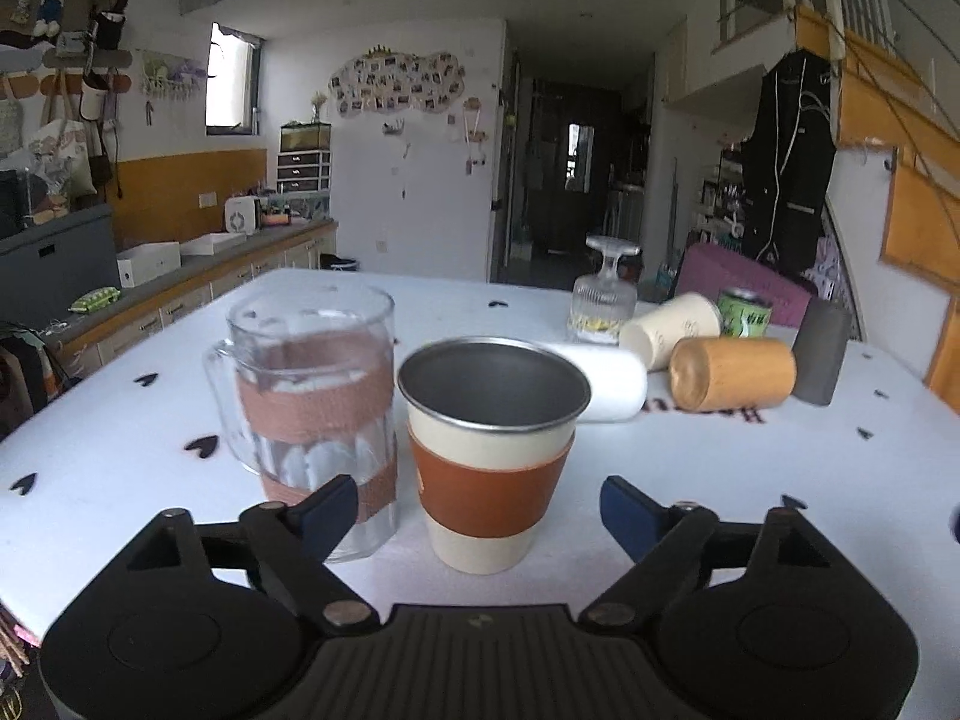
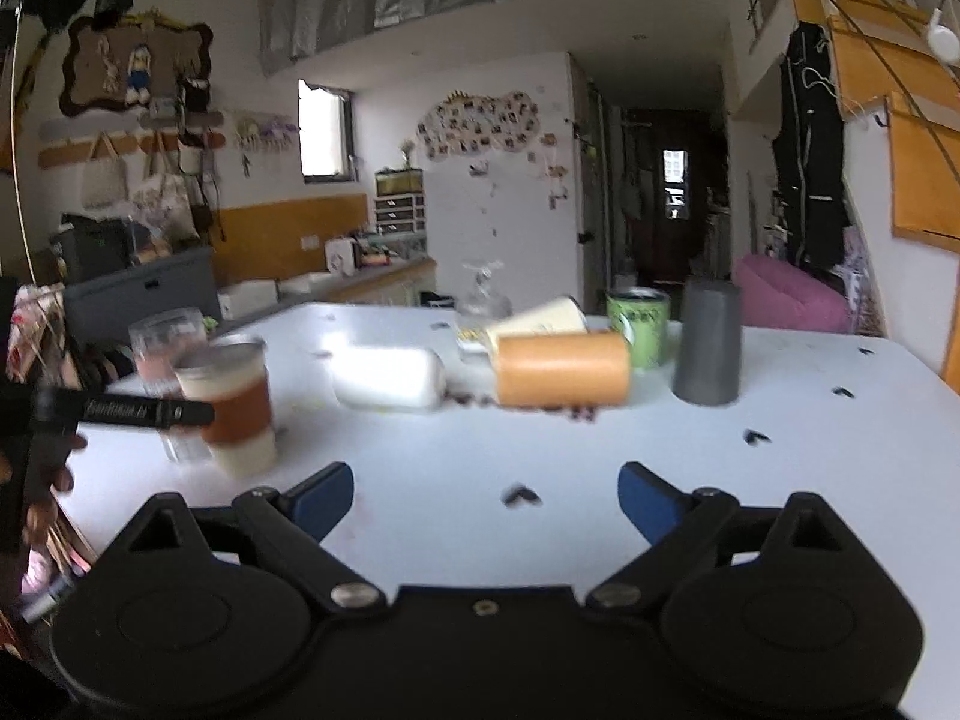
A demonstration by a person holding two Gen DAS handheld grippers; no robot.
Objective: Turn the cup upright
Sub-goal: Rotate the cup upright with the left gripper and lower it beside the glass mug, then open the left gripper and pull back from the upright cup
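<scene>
right now the cup with the orange-brown sleeve [image 1: 489, 456] stands upright on the white surface [image 1: 750, 480], its dark metal mouth facing up, directly ahead of the left hand-held gripper [image 1: 478, 510] and between its two blue-tipped fingers [image 1: 327, 513]. those fingers are spread wide on either side of the cup's lower half and do not touch it. just to the left of the cup, nearly touching it, stands a glass mug [image 1: 312, 414] with a pinkish band around its middle and a handle on its left; the left finger sits in front of its base.

further ahead and to the right of that hand-held gripper, a white cylinder cup [image 1: 612, 381] lies on its side behind the sleeved cup, beside a wooden-coloured cup [image 1: 732, 373] also on its side. behind these lie a cream cup [image 1: 669, 327] tipped over, an inverted ribbed glass goblet [image 1: 603, 300], a green printed can [image 1: 744, 313] and a dark grey cup [image 1: 821, 351] standing mouth down.

the right hand-held gripper [image 2: 486, 501] hovers over bare surface with its blue fingers [image 2: 324, 498] spread and holding nothing. from its view the sleeved cup sits far to the left, and the grey cup ahead to the right. small black heart marks [image 2: 521, 495] dot the surface.
</scene>
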